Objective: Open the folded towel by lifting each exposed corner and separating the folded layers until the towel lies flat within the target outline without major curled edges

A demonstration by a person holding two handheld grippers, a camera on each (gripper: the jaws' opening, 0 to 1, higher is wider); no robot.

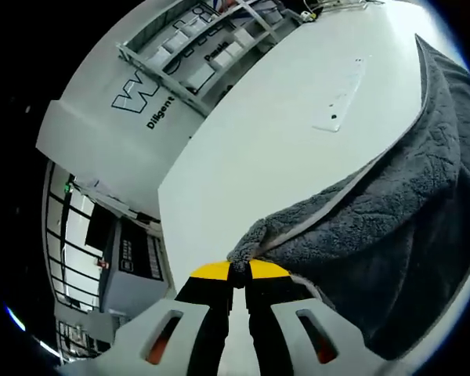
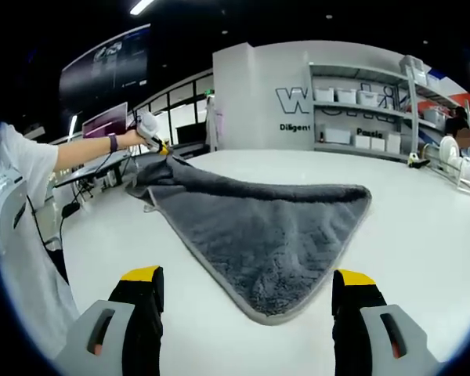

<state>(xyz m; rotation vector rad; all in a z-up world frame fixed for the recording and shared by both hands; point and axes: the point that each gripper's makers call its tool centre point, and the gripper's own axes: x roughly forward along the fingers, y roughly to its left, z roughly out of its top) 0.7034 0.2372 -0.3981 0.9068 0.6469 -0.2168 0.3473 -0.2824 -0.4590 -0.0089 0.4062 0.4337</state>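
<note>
The counter (image 2: 423,235) is a broad, plain white surface that runs out ahead of both sets of fingers. A dark grey towel (image 2: 258,227) lies on it; in the right gripper view its near corner rests between the 2 spread fingers, just ahead of them, flat on the white top. Its far corner is lifted off the surface. In the left gripper view the towel (image 1: 392,219) spreads to the right of the fingers, and a faint pale rectangular mark (image 1: 341,98) sits on the counter (image 1: 243,157) well beyond them.
</note>
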